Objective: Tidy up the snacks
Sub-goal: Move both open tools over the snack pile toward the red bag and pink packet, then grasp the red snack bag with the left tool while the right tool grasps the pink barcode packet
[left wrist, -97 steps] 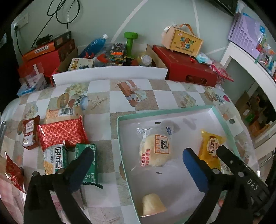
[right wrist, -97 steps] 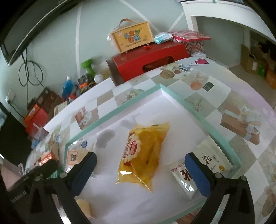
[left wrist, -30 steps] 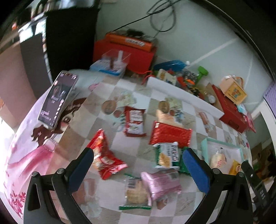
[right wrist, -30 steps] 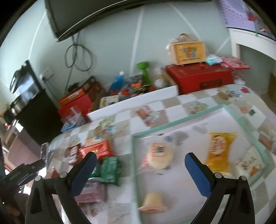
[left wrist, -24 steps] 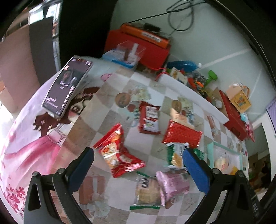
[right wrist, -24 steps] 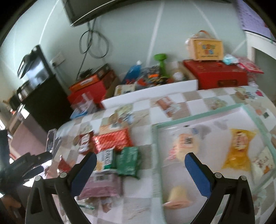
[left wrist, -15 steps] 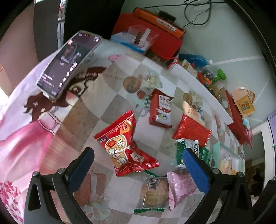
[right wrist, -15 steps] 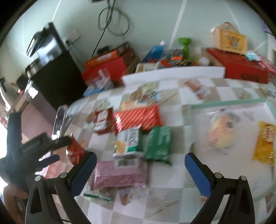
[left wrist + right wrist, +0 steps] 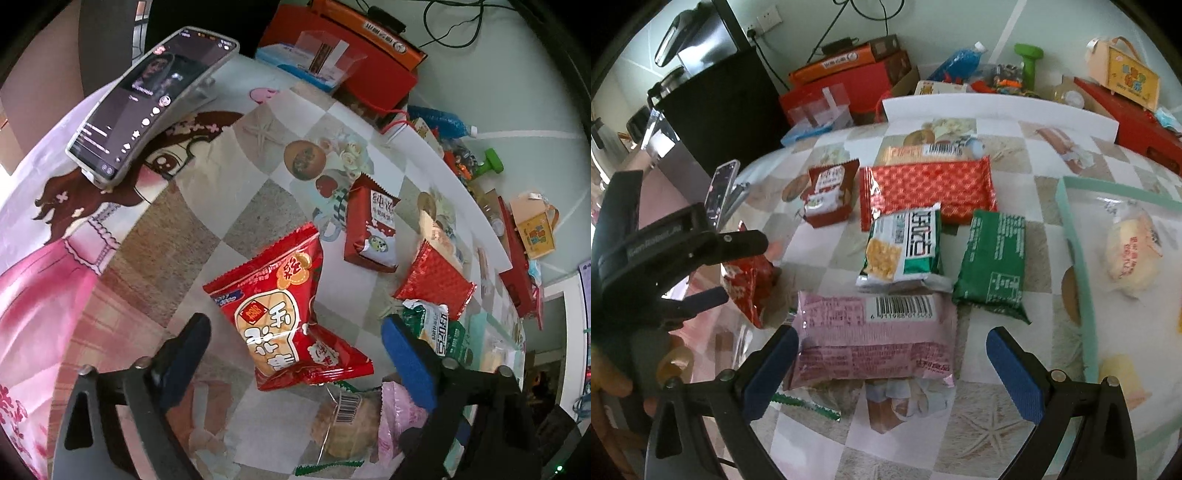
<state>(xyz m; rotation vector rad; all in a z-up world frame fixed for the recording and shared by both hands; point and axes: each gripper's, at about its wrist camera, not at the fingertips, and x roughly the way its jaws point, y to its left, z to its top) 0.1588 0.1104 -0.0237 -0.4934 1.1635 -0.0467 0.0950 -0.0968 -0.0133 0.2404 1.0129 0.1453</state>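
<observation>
1. The red snack bag (image 9: 291, 314) lies flat on the table (image 9: 207, 206). It is the snack farthest from the tray (image 9: 1078, 280), on the far side of the other snacks from it

2. The left gripper (image 9: 295, 347) hangs right over the red snack bag. Its two blue fingers are spread wide, one on each side of the bag, and they hold nothing

3. The pink snack bag (image 9: 875, 339) lies closer to the tray than the red one does. The right gripper (image 9: 890, 365) sits over it, wide open too, holding nothing

4. Between the pink bag and the tray lies a green pack (image 9: 993, 258). Beside that is a white and green pack (image 9: 905, 251), and behind both is a long red pack (image 9: 927, 188)

5. A cookie pack (image 9: 343, 424) lies partly under the pink bag

6. A round bun (image 9: 1134, 251) is already inside the tray, so I think the tray is where the snacks should go

7. A phone (image 9: 151, 99) stands at the table edge, much farther from the tray than the red bag

8. What could go wrong: the red bag is puffy and shiny, so it may slip out if the fingers only pinch a corner

9. The pink bag lies on the cookie pack, so lifting it could drag the cookie pack along

10. Both grippers are close together, so they might bump
</observation>
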